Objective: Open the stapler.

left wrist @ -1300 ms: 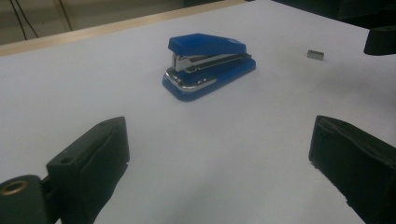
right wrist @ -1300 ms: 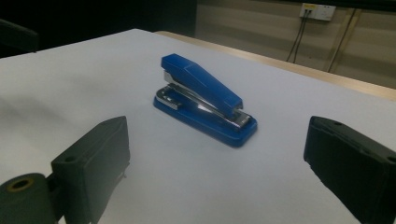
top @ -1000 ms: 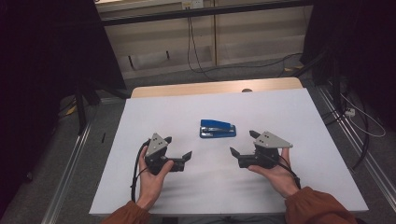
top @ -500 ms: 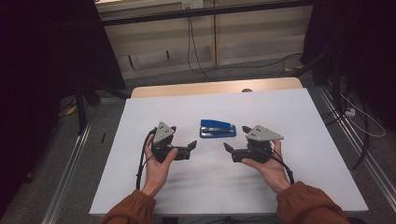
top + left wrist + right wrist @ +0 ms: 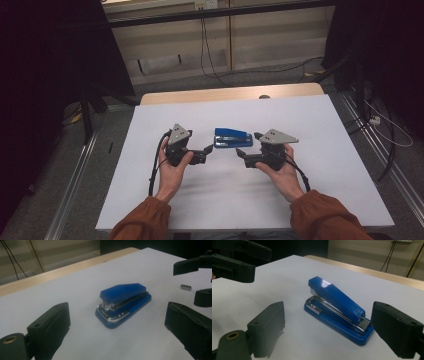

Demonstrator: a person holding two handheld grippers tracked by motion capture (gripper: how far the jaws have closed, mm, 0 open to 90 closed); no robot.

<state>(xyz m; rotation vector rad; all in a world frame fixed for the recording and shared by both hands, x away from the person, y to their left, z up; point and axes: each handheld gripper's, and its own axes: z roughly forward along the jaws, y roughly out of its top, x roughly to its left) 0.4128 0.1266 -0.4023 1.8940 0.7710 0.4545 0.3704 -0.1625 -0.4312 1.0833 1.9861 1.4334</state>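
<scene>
Blue stapler (image 5: 233,138) lies flat mid-counter (image 5: 325,125). My left hand-held gripper (image 5: 206,153) sits just near-left of it, jaws apart, empty. My right hand-held gripper (image 5: 244,156), near-right, jaws apart though just been narrowing, nothing between them.

Blue stapler (image 5: 233,137) on white table (image 5: 320,130), between two open claws.
</scene>
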